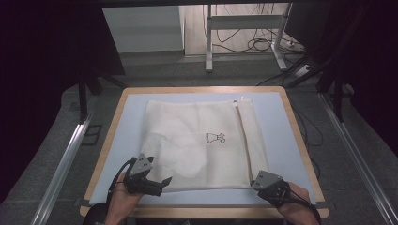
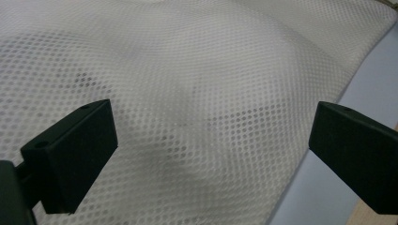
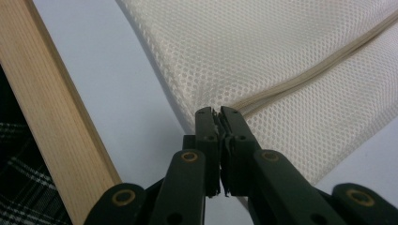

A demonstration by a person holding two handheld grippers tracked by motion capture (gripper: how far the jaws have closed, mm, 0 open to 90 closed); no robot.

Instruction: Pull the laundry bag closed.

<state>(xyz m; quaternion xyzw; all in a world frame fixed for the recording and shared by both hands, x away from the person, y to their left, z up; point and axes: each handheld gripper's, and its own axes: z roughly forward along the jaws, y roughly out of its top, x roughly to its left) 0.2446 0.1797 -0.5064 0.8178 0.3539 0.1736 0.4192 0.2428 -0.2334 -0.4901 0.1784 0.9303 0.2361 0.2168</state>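
Note:
A cream mesh laundry bag (image 1: 202,140) lies flat on the pale blue mat (image 1: 124,136), with a zipper (image 1: 244,140) running along its right side and a small dress print (image 1: 215,138) in the middle. My left gripper (image 1: 159,183) hovers at the bag's near left corner, its jaws wide open over the mesh (image 2: 187,70) with nothing pinched; in its own view the gripper (image 2: 213,136) frames bare mesh. At the bag's near edge, where the zipper (image 3: 319,70) ends, my right gripper (image 3: 219,112) is shut on the bag's fabric (image 3: 281,47); from above that gripper (image 1: 256,183) sits at the near right corner.
The mat covers a wooden table (image 1: 202,89) whose near rim (image 3: 47,117) runs close beside my right gripper. Beyond the table stand white desk legs (image 1: 209,42) and loose cables (image 1: 256,44) on the floor. Metal rails (image 1: 65,159) flank the table.

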